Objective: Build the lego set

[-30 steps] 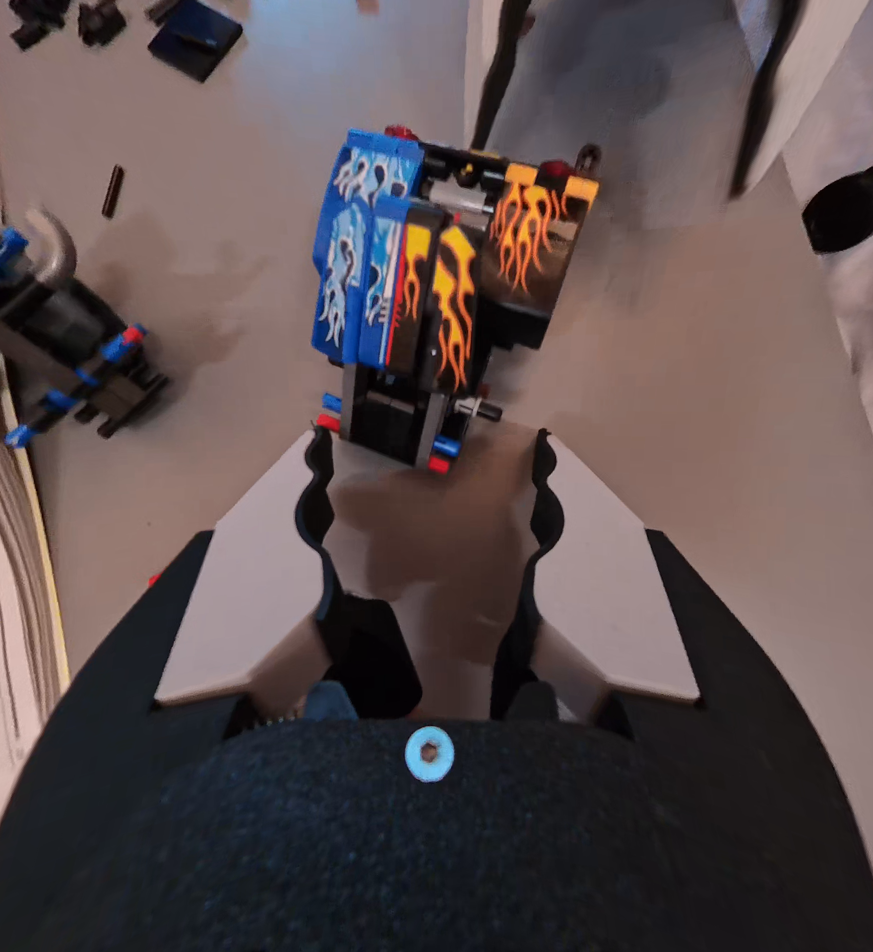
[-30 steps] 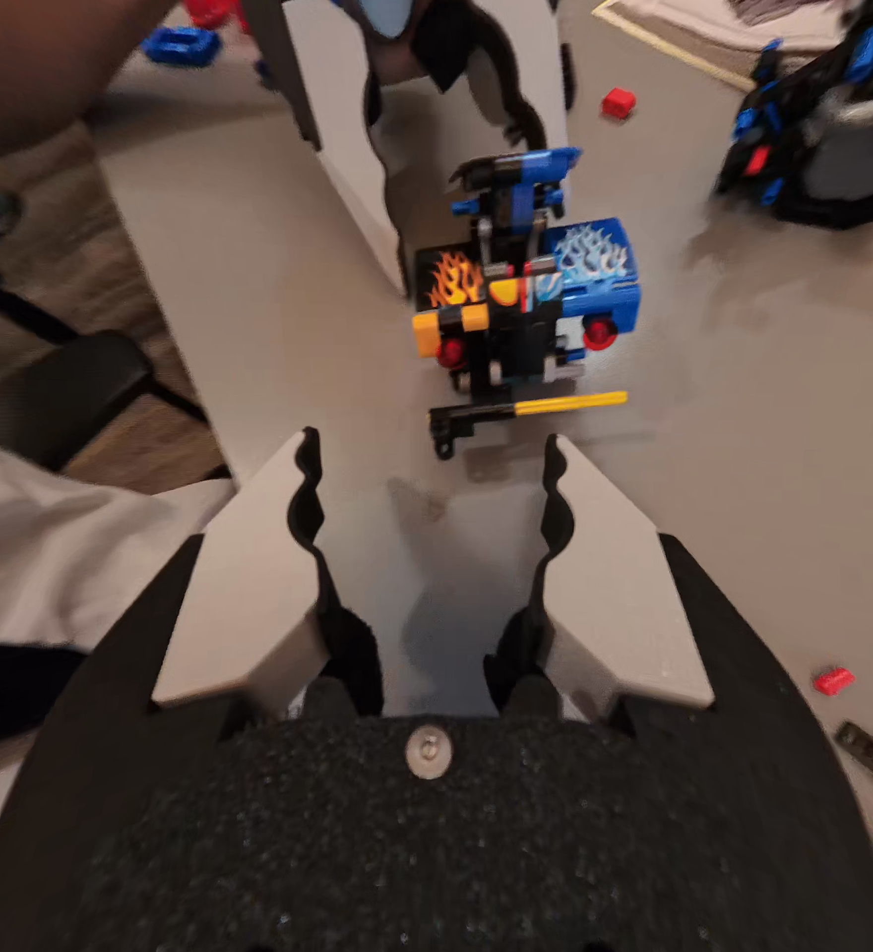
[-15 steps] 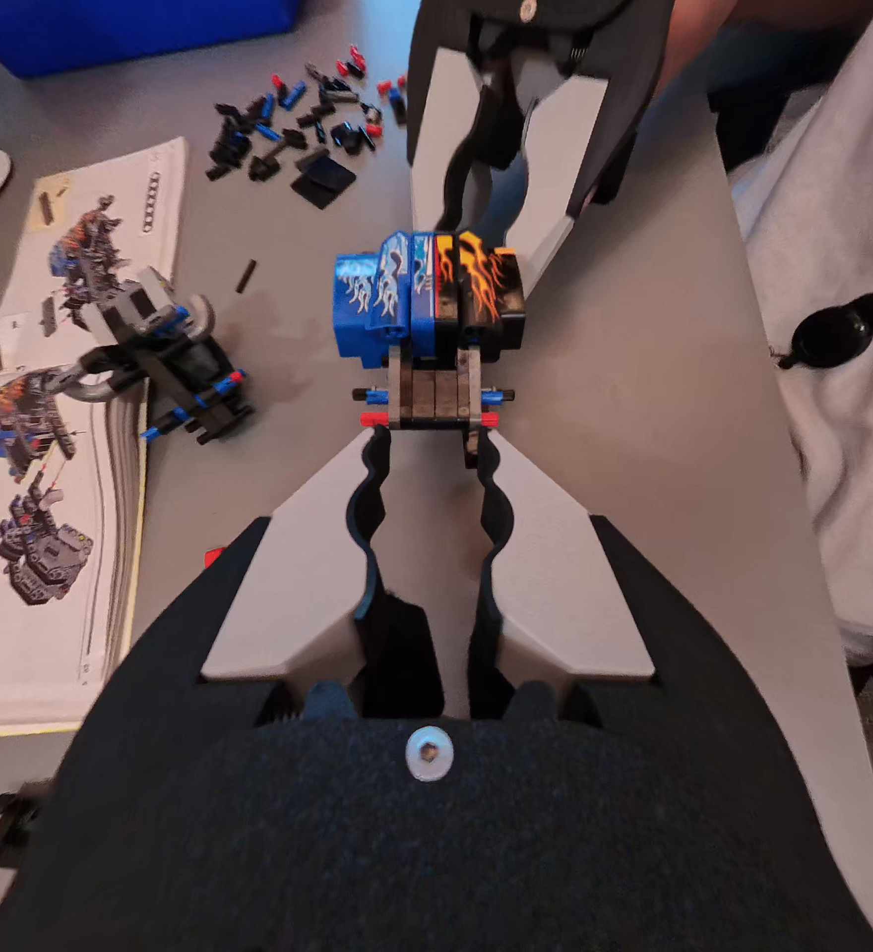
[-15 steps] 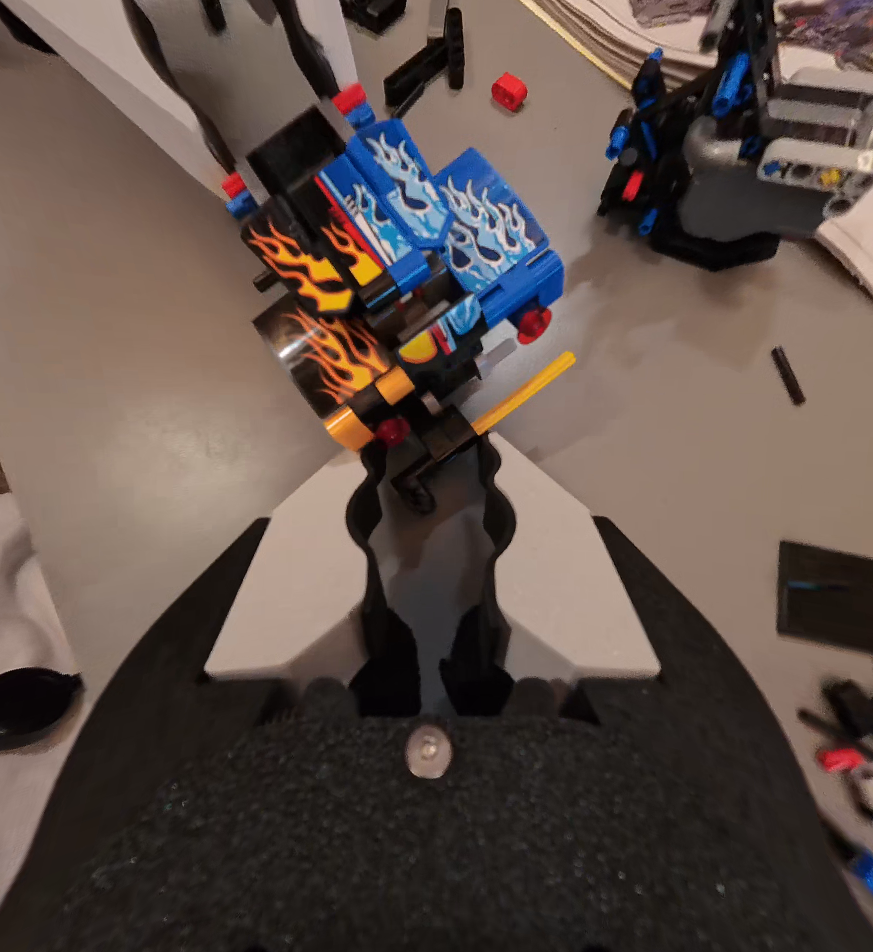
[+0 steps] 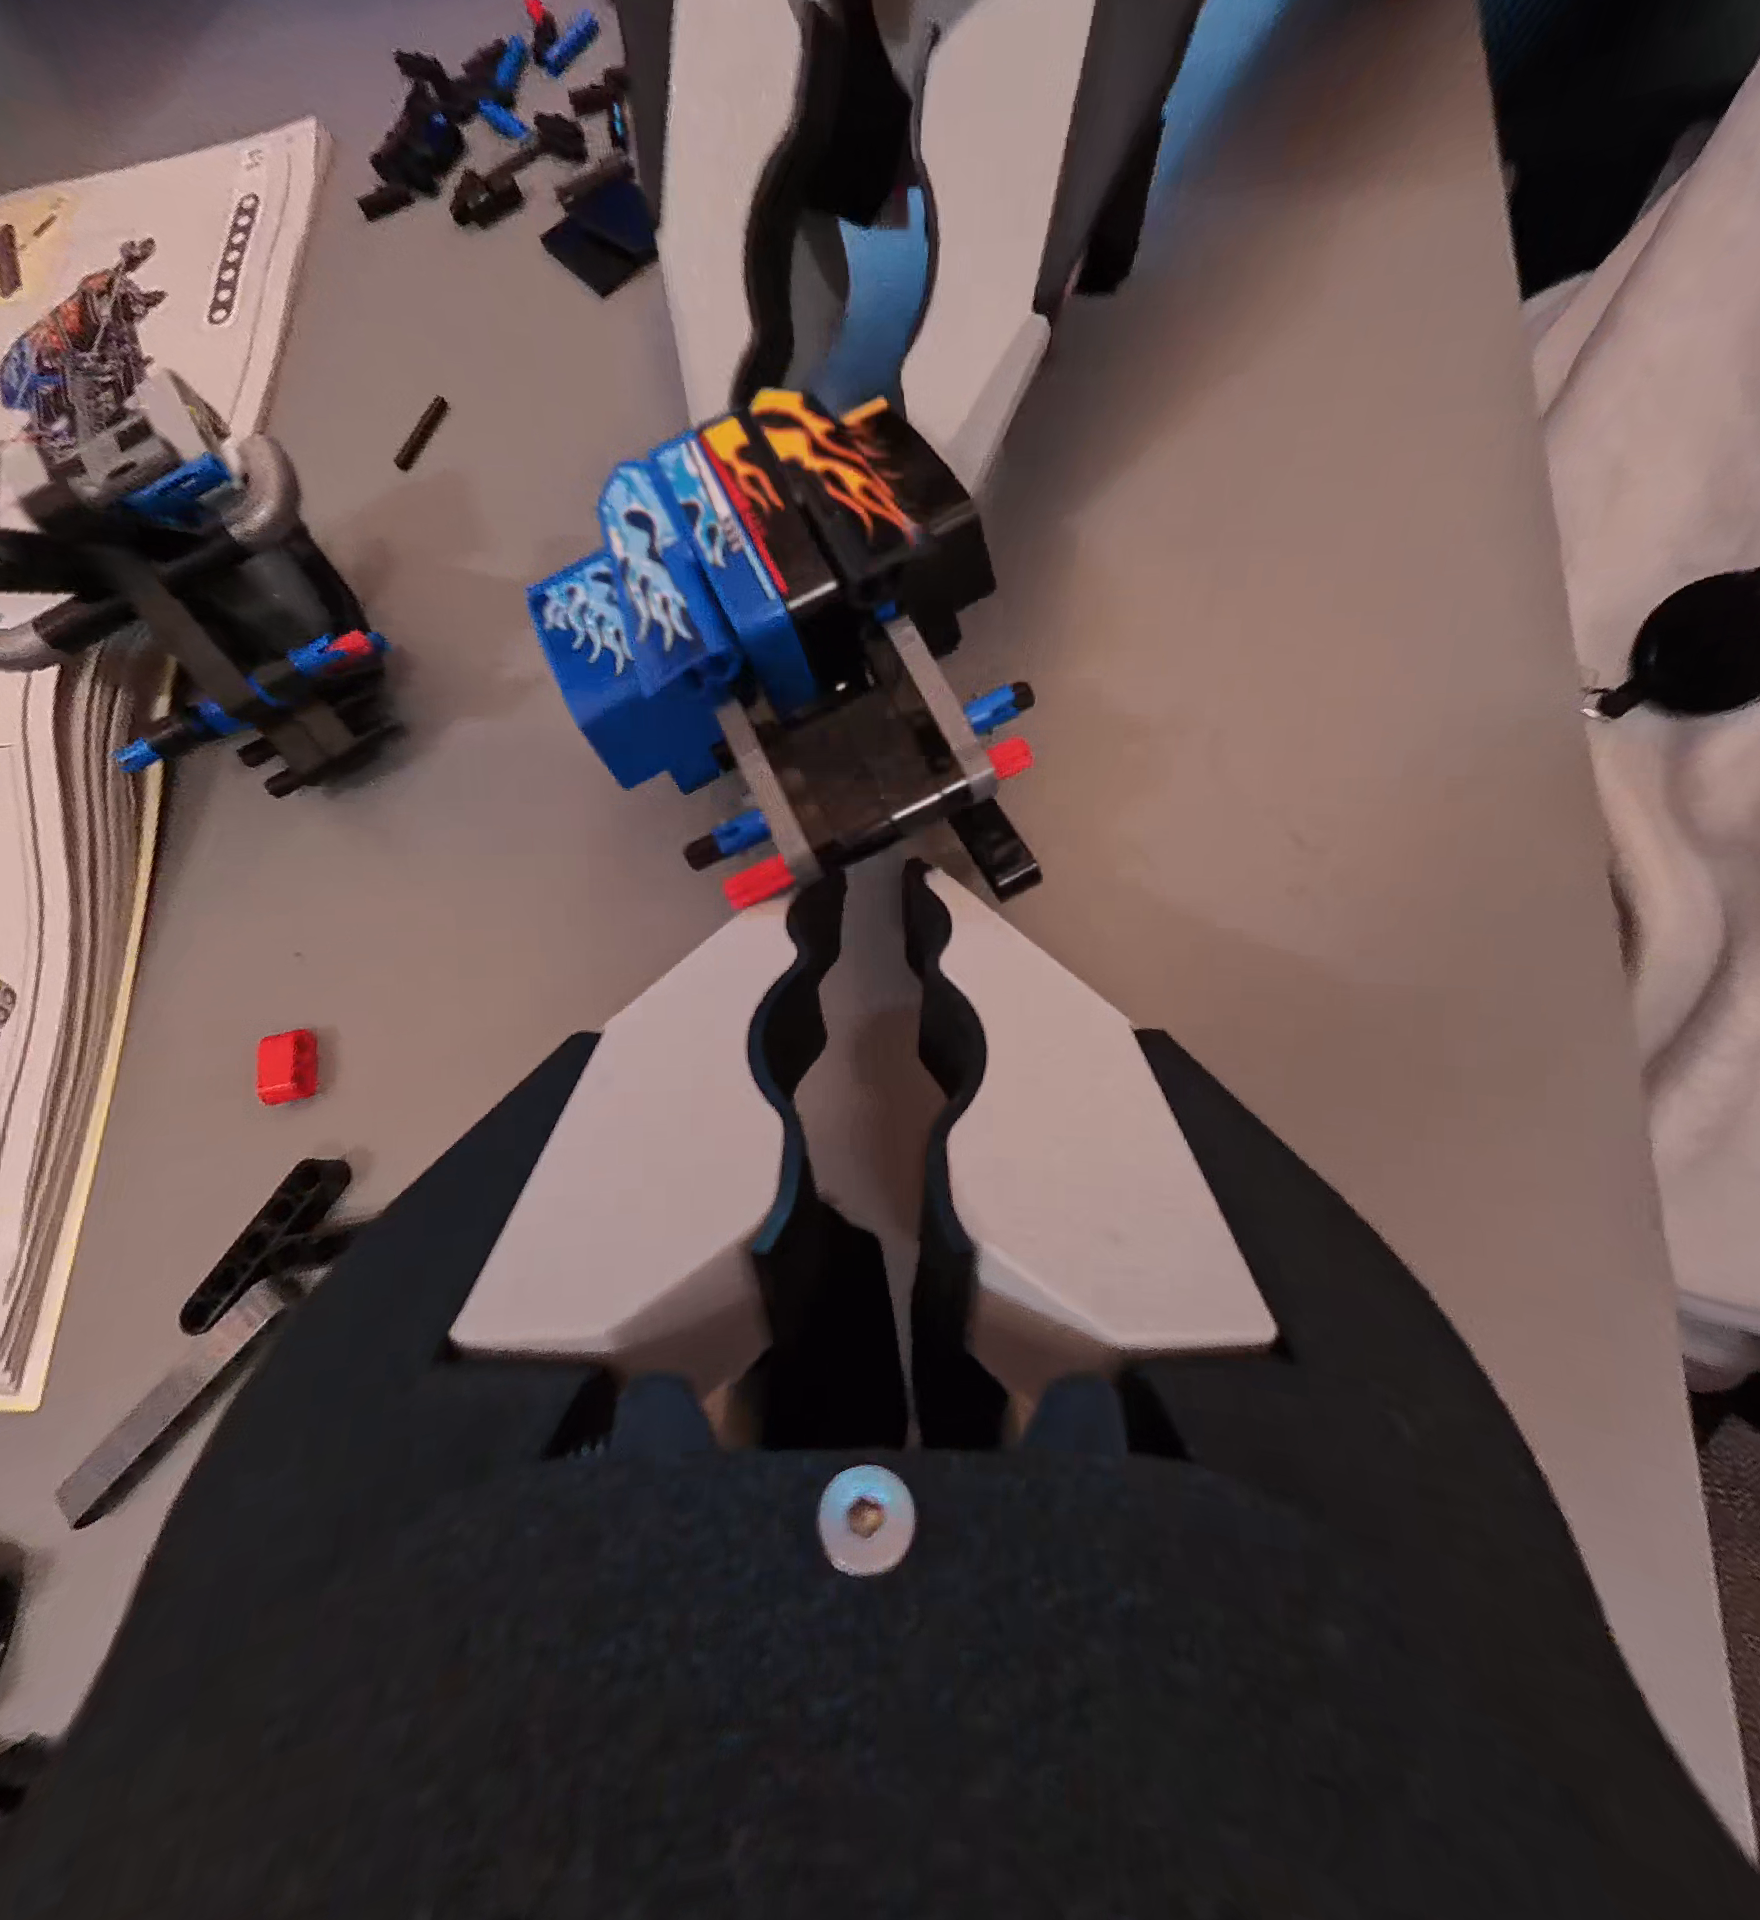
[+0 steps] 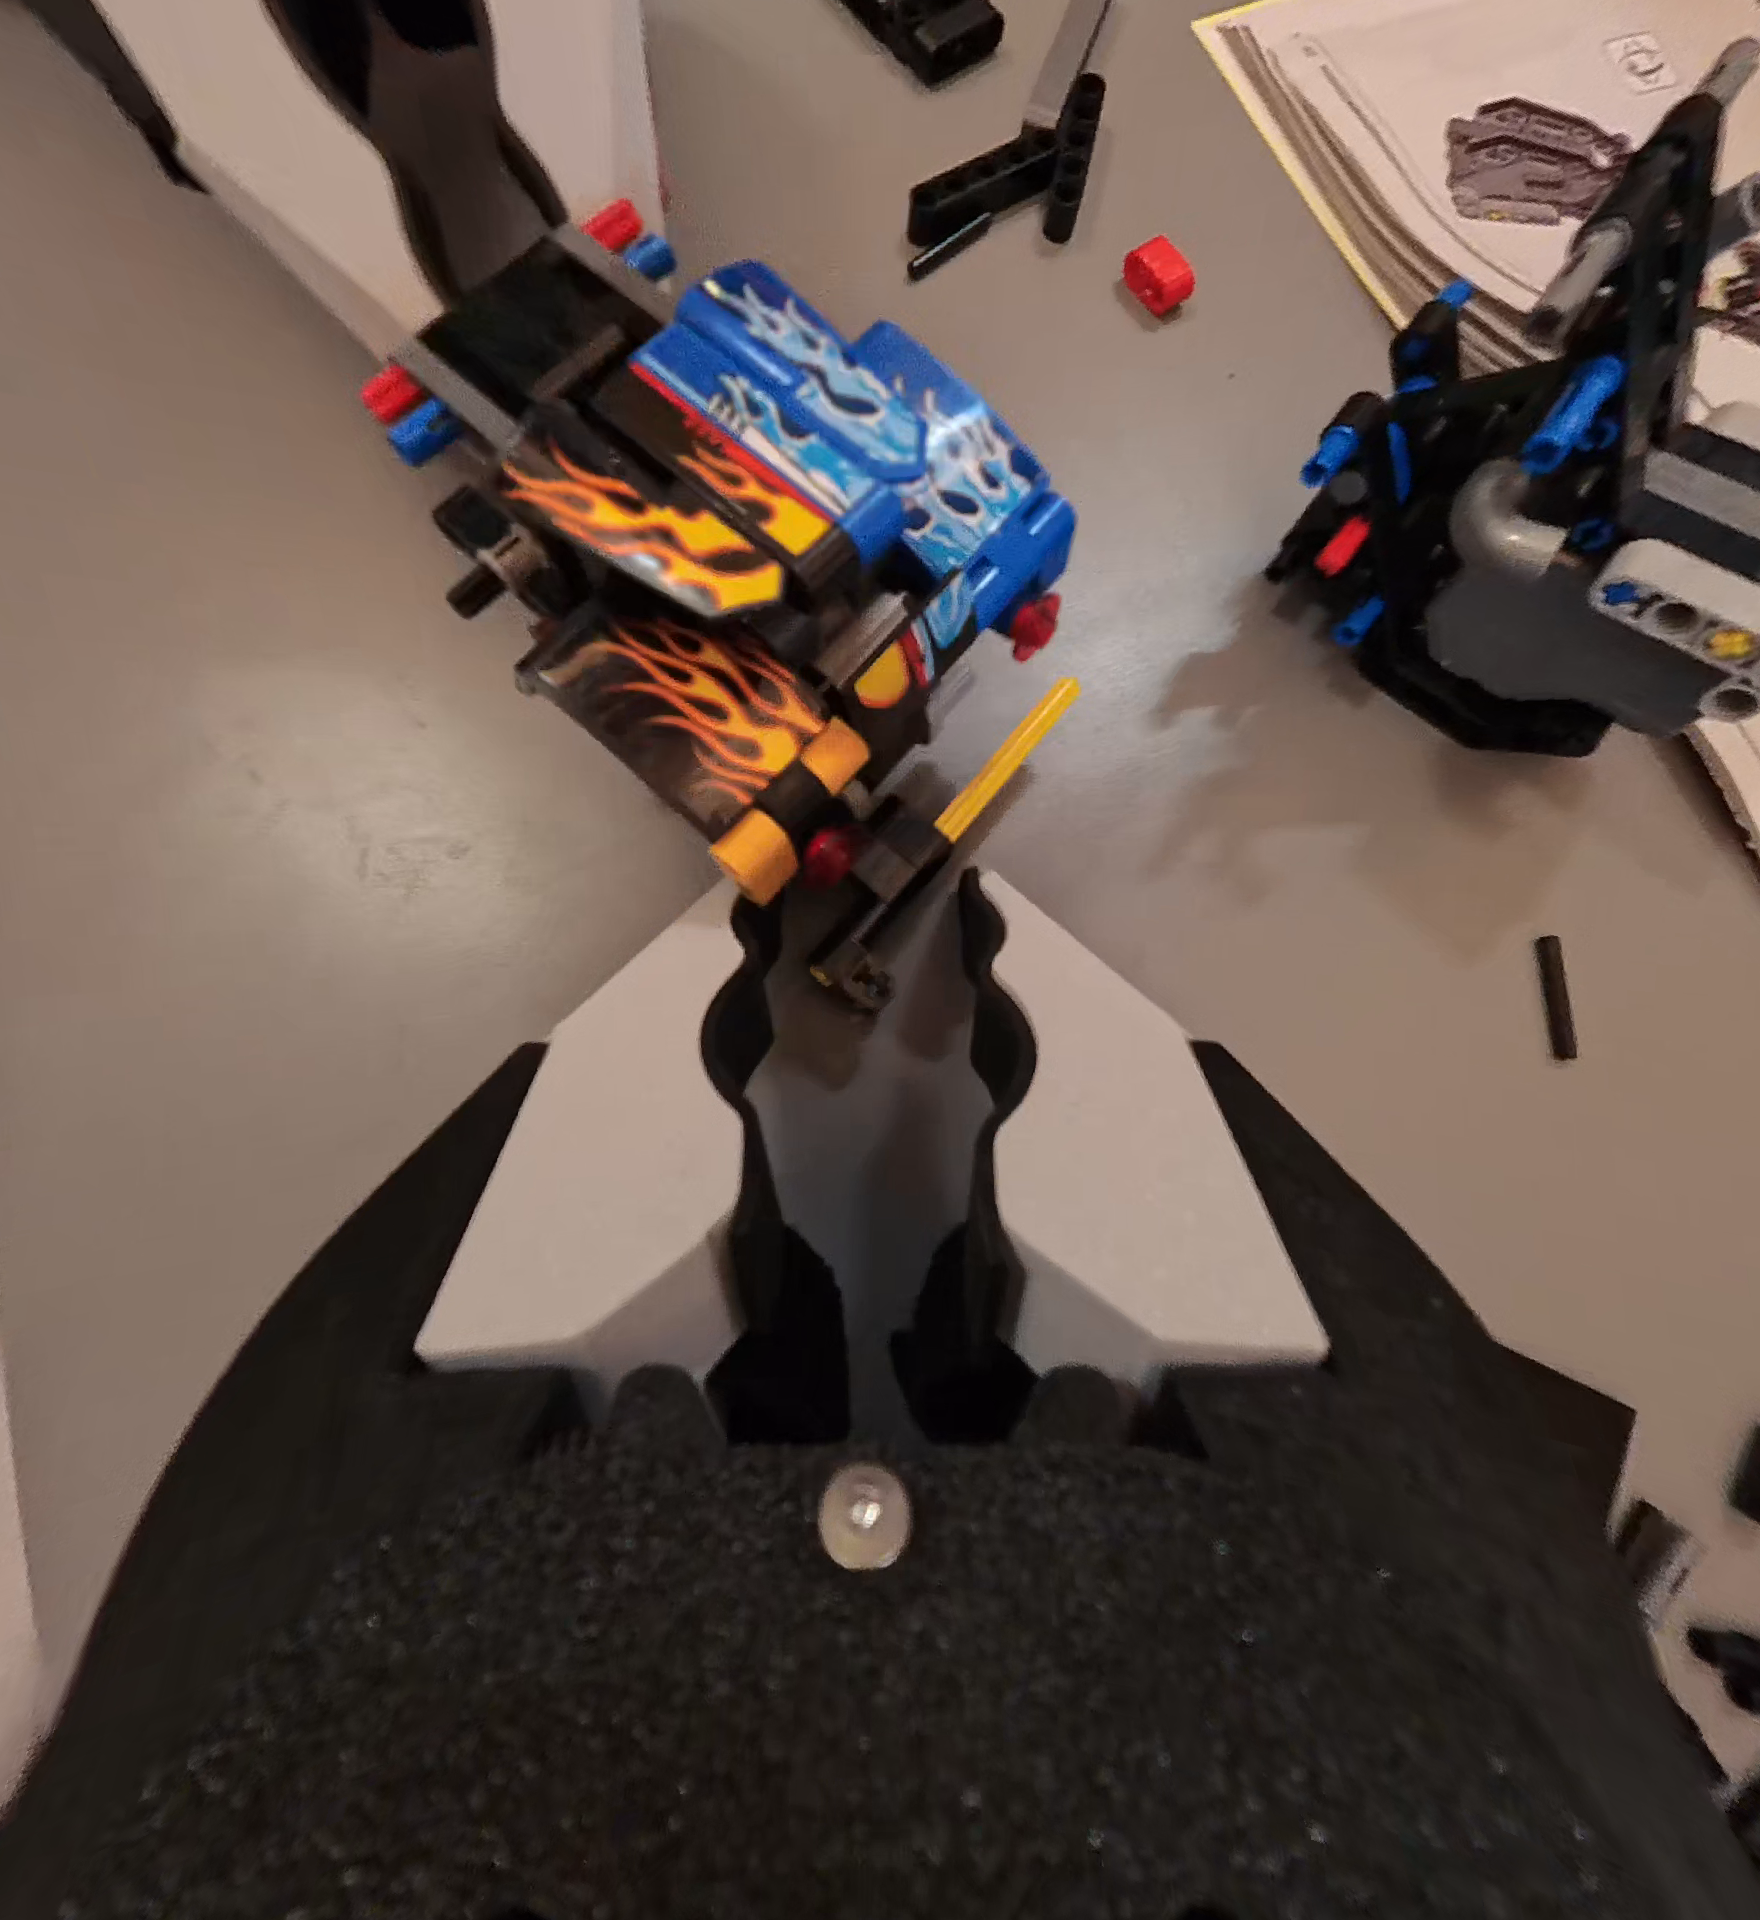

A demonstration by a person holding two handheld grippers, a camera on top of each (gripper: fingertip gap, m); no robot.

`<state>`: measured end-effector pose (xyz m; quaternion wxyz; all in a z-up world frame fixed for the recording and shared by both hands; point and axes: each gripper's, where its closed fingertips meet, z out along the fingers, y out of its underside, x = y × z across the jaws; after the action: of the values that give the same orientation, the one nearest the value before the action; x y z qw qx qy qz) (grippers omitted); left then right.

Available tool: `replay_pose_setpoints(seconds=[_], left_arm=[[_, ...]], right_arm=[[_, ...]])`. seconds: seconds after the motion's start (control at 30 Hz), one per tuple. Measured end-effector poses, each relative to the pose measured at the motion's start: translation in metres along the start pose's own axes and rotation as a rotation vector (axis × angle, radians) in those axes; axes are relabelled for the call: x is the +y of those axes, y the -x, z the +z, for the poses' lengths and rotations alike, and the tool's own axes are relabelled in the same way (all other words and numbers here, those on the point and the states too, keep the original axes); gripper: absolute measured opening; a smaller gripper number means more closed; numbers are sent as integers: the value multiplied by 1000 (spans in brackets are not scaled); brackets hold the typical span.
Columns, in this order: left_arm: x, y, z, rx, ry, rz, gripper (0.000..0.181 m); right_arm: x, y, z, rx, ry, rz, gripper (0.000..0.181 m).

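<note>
The lego model (image 5: 751,623) is a blue and black block with blue and orange flame panels. It is held between my two grippers and tilted. My left gripper (image 5: 874,885) is shut on the model's black rear plate, which carries red and blue pins. My right gripper (image 6: 865,899) is shut on the black piece at the model's (image 6: 751,540) front end, beside the yellow axle (image 6: 1006,758). Each gripper shows in the other's view, beyond the model: the right gripper (image 5: 834,260) in the left wrist view and the left gripper (image 6: 481,156) in the right wrist view.
A second black, grey and blue assembly (image 5: 180,623) stands on the instruction booklet's (image 5: 34,935) edge. It also shows in the right wrist view (image 6: 1582,520). Loose parts: a red piece (image 5: 286,1065), black beams (image 6: 1021,166), a black pin (image 6: 1553,997), a far pile (image 5: 502,135). White cloth (image 5: 1686,935) lies past the table edge. There is about 8 cm between the tips of the two grippers.
Both grippers have closed from wide open onto opposite ends of the model. The model has turned and now sits tilted between them.
</note>
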<state>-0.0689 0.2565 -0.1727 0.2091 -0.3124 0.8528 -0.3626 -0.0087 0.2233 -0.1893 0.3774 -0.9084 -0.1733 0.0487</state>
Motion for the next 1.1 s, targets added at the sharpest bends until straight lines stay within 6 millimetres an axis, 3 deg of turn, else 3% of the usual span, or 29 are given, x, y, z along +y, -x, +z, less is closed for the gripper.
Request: replay_pose_setpoints(seconds=[0.4, 0.53, 0.73, 0.9, 1.03, 1.1], left_arm=[[-20, -10, -2, 13, -37, 18, 13], [-25, -7, 2, 17, -33, 37, 13], [-30, -2, 5, 17, -42, 40, 14], [-39, 1, 10, 30, -51, 50, 14], [-41, 4, 19, 24, -35, 59, 18], [-37, 4, 22, 23, -18, 58, 20]], right_arm=[[10, 1, -15, 100, -29, -82, 44], [14, -10, -15, 91, -23, -17, 45], [15, 1, -29, -9, -71, 60, 58], [13, 1, -37, 21, -127, 64, 55], [30, -15, -28, 118, -52, 63, 49], [30, -19, -29, 136, -55, 85, 35]])
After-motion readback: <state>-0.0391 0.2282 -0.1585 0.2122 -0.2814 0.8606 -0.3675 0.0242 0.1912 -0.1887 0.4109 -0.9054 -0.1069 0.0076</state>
